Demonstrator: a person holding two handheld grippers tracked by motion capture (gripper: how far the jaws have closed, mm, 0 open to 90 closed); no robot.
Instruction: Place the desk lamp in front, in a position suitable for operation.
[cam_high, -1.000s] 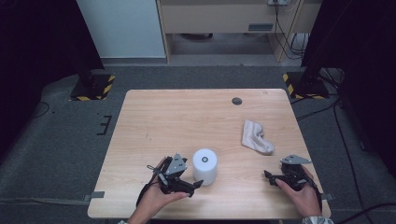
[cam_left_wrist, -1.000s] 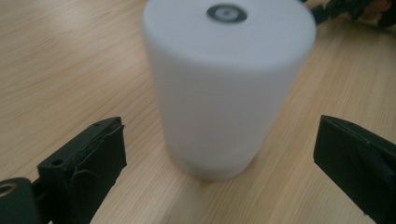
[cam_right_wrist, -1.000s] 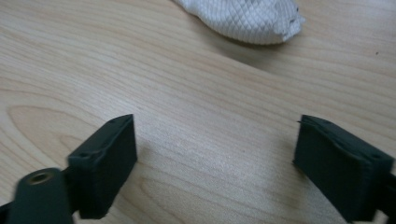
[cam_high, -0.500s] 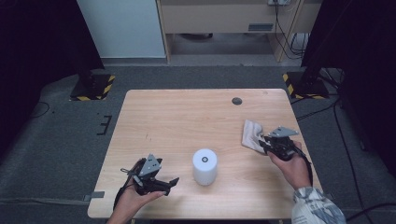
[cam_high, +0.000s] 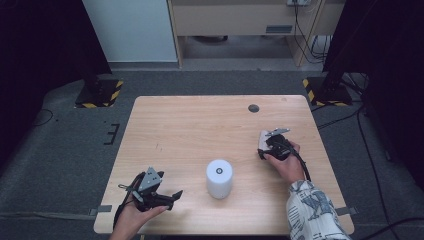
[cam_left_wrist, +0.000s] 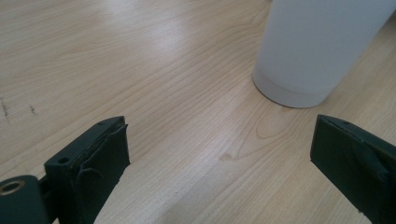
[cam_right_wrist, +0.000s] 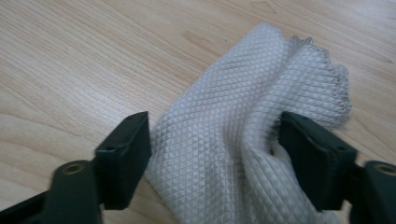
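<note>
Right gripper (cam_right_wrist: 215, 154) moved onto white cloth (cam_right_wrist: 252, 140) near surface's right edge, jaws just reopening, straddling it ungripped; next: close. Left gripper (cam_left_wrist: 219, 172) open, empty.

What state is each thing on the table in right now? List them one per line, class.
White cup: upside down, untouched, standing apart from both grippers.
White cloth: crumpled on the table, lying between the right gripper's fingers.
Right gripper: fingers just opened wider, straddling the cloth, not pressing it.
Left gripper: open, nothing between its fingers, short of the cup.
</note>
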